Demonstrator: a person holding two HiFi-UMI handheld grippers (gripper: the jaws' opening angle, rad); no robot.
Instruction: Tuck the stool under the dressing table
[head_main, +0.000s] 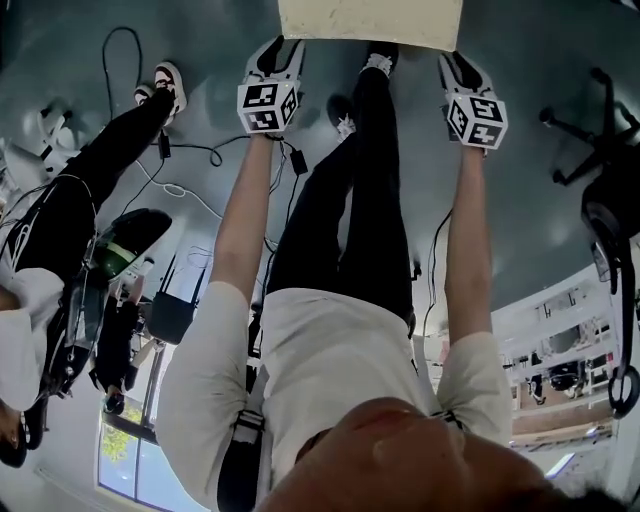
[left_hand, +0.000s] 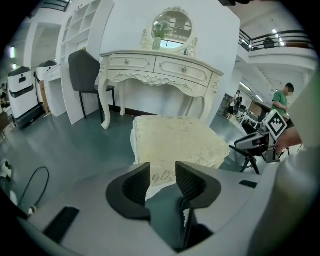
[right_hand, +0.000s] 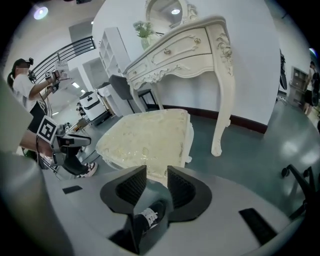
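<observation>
Cream padded square stool on the grey floor, just short of the white carved dressing table. Left gripper, right gripper: jaws part-open, empty, by its near edge. Likely stiff frame, squashy top, light enough to slide; clamp the seat rim.

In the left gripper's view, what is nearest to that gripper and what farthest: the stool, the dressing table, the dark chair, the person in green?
1. Stool, straight ahead of the left gripper.
2. Dressing table, behind the stool; the dark chair at its left is too close to call.
3. Person in green, far right, in the background.
</observation>
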